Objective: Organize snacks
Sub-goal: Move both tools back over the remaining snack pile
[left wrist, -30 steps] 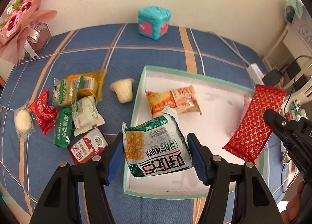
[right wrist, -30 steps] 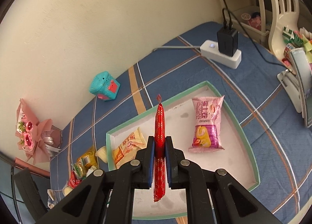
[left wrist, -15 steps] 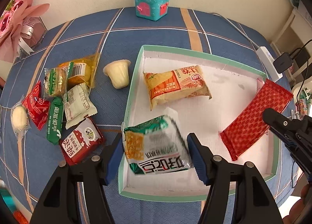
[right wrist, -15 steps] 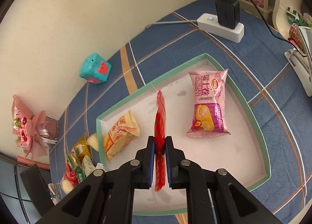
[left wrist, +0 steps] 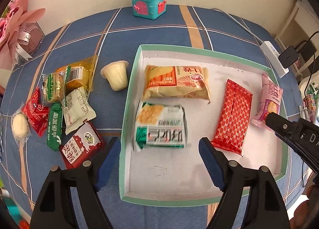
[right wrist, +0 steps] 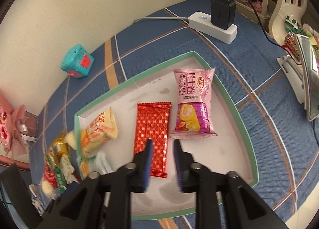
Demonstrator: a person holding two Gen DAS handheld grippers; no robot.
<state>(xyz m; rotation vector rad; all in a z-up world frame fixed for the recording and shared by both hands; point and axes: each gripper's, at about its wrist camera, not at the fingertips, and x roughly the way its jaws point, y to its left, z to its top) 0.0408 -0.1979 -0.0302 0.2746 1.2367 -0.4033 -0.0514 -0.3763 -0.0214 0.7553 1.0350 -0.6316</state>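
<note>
Both your grippers hang with jaws spread, empty: the left gripper (left wrist: 159, 149) above the green packet (left wrist: 162, 127), the right gripper (right wrist: 162, 149) above the red packet (right wrist: 152, 131) in the tray (left wrist: 203, 50).

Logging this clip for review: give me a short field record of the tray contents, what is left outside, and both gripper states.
tray: shallow white cardboard tray with green rim
in tray: orange-and-cream snack packet; green-and-white snack packet, blurred; red patterned flat wrapper; pink cake-roll packet
outside tray: pale jelly cup and a pile of small wrapped snacks on the blue plaid cloth
left gripper: open, holding nothing
right gripper: open, above the red wrapper
</note>
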